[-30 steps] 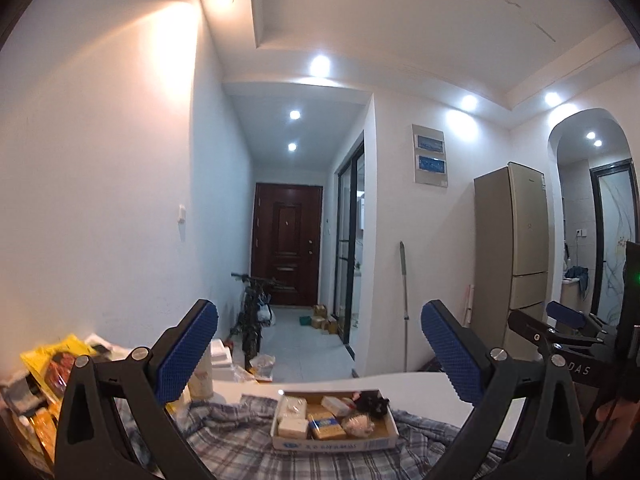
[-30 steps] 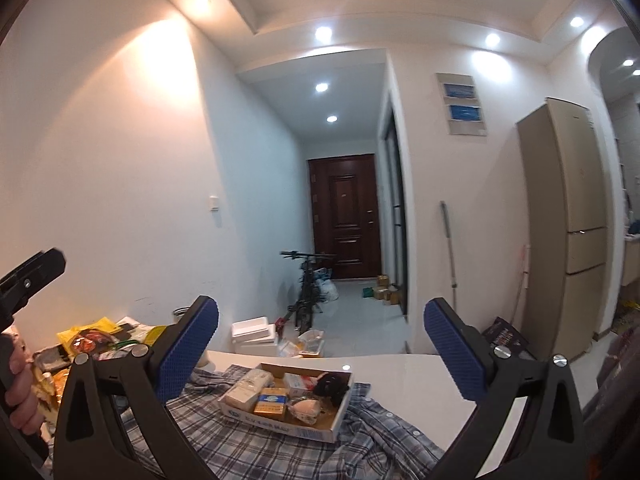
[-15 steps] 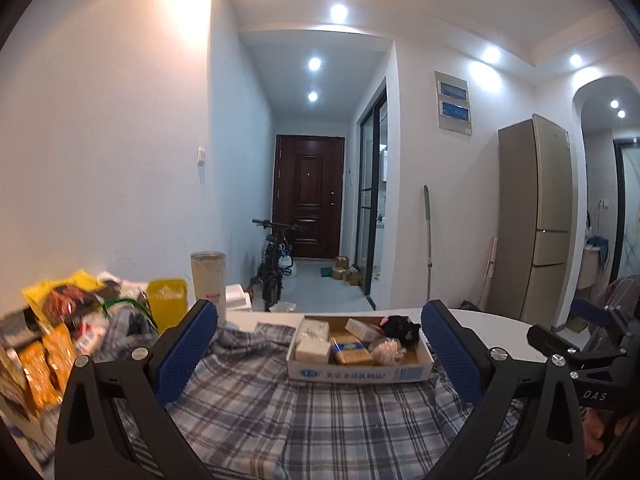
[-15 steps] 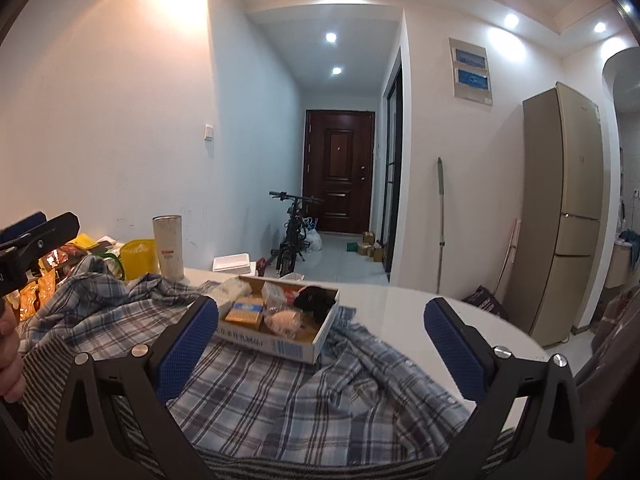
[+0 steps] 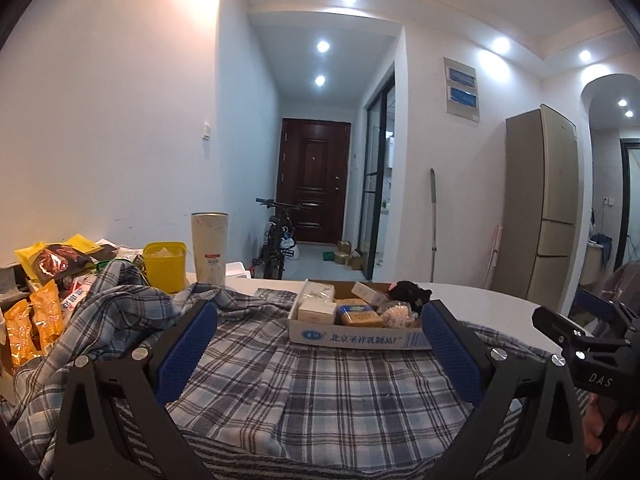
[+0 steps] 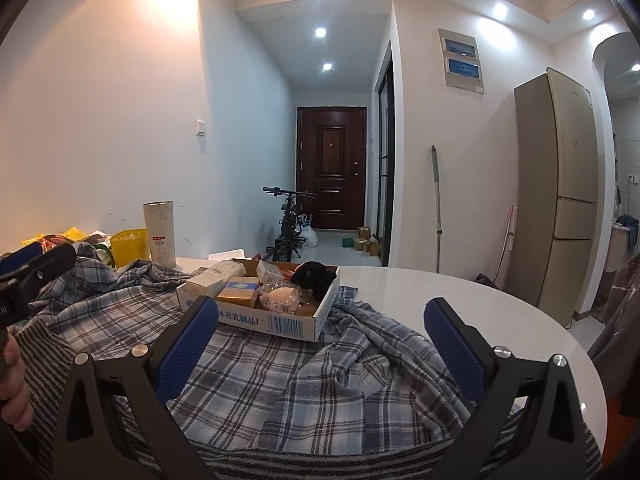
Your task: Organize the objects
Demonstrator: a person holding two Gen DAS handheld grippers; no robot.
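A blue-grey plaid shirt lies spread over the white round table; it also shows in the right wrist view. A shallow cardboard box with small packets and a black item stands on the shirt; it also shows in the right wrist view. My left gripper is open and empty, low over the shirt just in front of the box. My right gripper is open and empty over the shirt, near the box's front right corner.
A yellow tub and a tall white cylinder stand at the table's back left. Orange and yellow snack bags pile up at the far left. A fridge stands at the right and a bicycle in the hallway.
Both grippers have tilted down and come lower toward the table, so the shirt and the box now fill more of each view. Both stay open.
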